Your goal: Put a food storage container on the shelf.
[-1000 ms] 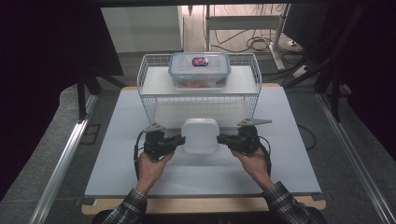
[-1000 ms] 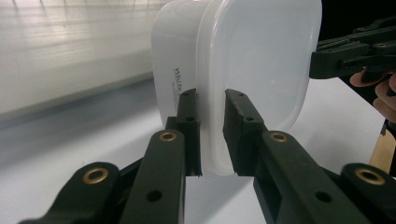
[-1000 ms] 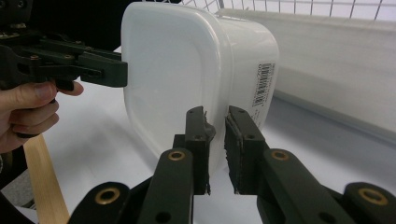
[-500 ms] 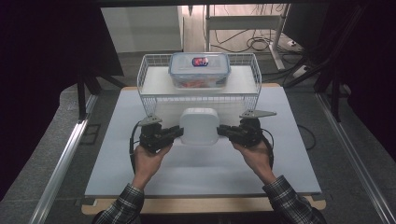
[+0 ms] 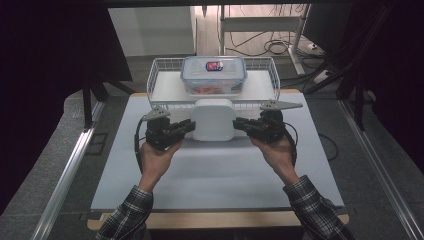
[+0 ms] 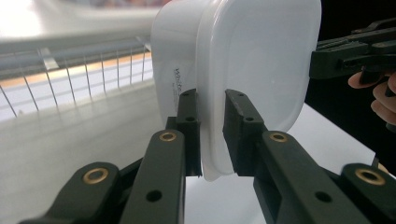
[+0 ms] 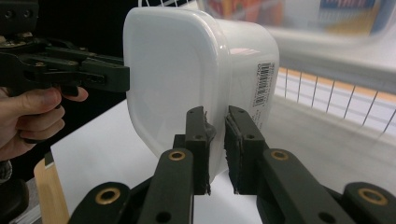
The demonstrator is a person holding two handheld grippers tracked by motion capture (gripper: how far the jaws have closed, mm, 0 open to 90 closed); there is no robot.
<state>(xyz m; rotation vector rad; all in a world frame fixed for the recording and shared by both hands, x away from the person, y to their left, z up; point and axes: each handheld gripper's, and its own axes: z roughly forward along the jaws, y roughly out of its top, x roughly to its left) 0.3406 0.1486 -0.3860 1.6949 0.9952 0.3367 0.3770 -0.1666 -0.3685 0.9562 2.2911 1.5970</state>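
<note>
A white lidded plastic box point(image 5: 214, 120) hangs in the air over the white table, carried between both hands. My left gripper point(image 5: 189, 126) is shut on the rim of its lid at the box's left side; in the left gripper view the jaws pinch that rim, with the box point(image 6: 243, 65) rising beyond my gripper point(image 6: 211, 135). My right gripper point(image 5: 239, 123) is shut on the rim at the right side. In the right gripper view the box point(image 7: 187, 70) stands past my gripper point(image 7: 215, 149), whose jaws clamp its edge.
A white wire basket point(image 5: 160, 75) stands on a raised shelf at the table's far edge, just behind the lifted box. Inside it sits a clear lidded container point(image 5: 214, 75) with red contents. Black cables trail from both grippers. The white table point(image 5: 220, 175) spreads in front.
Both hands have risen together with the white box held between them. The box now sits higher in the high view, close in front of the wire basket.
</note>
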